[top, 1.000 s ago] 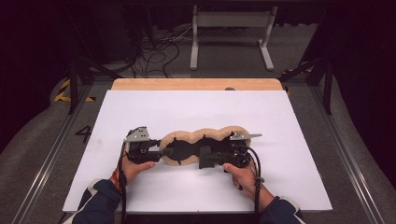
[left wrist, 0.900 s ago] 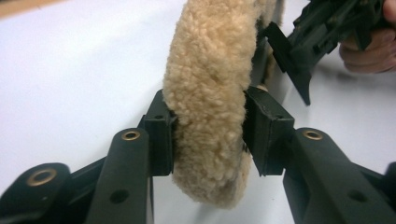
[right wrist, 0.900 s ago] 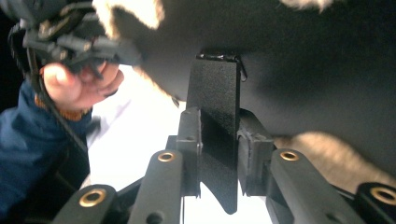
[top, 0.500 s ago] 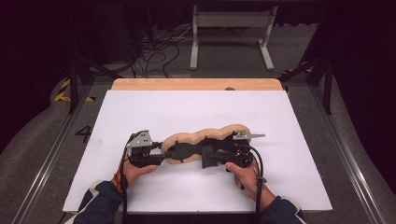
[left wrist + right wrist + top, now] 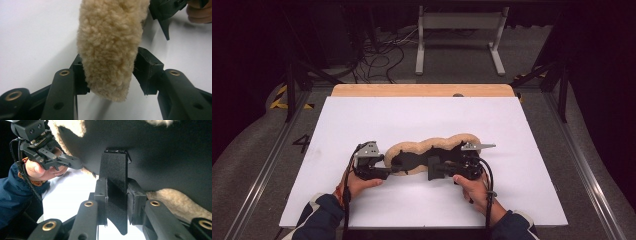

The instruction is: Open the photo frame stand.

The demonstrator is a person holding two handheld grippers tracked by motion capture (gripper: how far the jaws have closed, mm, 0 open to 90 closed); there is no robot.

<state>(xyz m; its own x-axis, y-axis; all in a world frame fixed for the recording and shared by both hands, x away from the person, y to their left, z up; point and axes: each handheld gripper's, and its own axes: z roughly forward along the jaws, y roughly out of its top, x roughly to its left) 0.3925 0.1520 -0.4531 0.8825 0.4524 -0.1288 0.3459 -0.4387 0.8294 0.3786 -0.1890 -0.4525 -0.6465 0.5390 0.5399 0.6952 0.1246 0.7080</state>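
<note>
Both ends are gripped, the left tongs pinching the fleece and the right tongs its black tab, so moving it across the tabletop likely remains.

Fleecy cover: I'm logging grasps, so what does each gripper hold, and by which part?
Left gripper clamps the fleecy cover by its rounded fleece end. Right gripper pinches a black strap tab on its dark backing.

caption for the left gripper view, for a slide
Left gripper fingers clamp the tan fleece pad's end above the white table.
</note>
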